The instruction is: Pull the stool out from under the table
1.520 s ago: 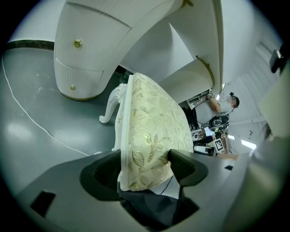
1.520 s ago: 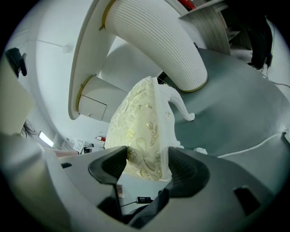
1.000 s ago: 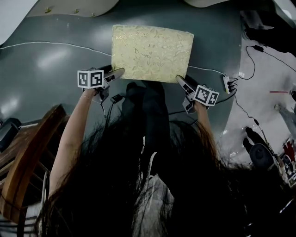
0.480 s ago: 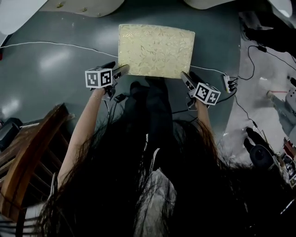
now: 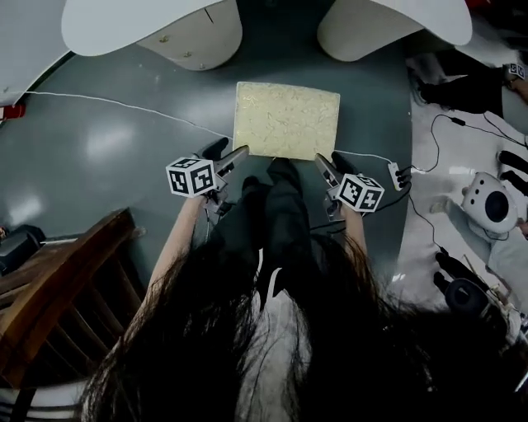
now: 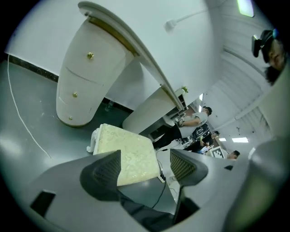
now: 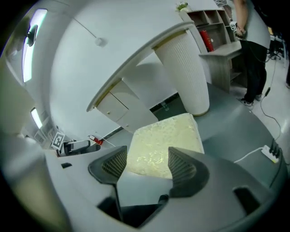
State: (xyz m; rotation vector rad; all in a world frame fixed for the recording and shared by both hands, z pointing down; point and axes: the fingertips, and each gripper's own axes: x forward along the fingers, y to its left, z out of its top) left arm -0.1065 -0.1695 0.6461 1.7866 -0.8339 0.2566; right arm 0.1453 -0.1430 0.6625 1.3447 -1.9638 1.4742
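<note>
The stool [image 5: 287,119] has a pale yellow patterned cushion and stands on the grey floor just in front of the white table [image 5: 124,21]. My left gripper [image 5: 231,150] hovers by its near left corner and my right gripper [image 5: 328,158] by its near right corner. Both are open and hold nothing. In the left gripper view the stool [image 6: 127,149] lies beyond the left gripper [image 6: 144,167], apart from its fingers. In the right gripper view the stool [image 7: 165,140] likewise sits past the right gripper [image 7: 146,165]. The person's legs hide the floor between the grippers.
Two white table pedestals [image 5: 194,41] [image 5: 363,33] stand behind the stool. A wooden chair [image 5: 66,280] is at the near left. A white cable [image 5: 124,103] crosses the floor, and a power strip [image 5: 400,175] with black cords lies at the right. People stand far back [image 6: 195,122].
The view has pulled back and up, so the stool looks smaller and the table pedestals have come into sight. Both grippers stay by the stool's near corners.
</note>
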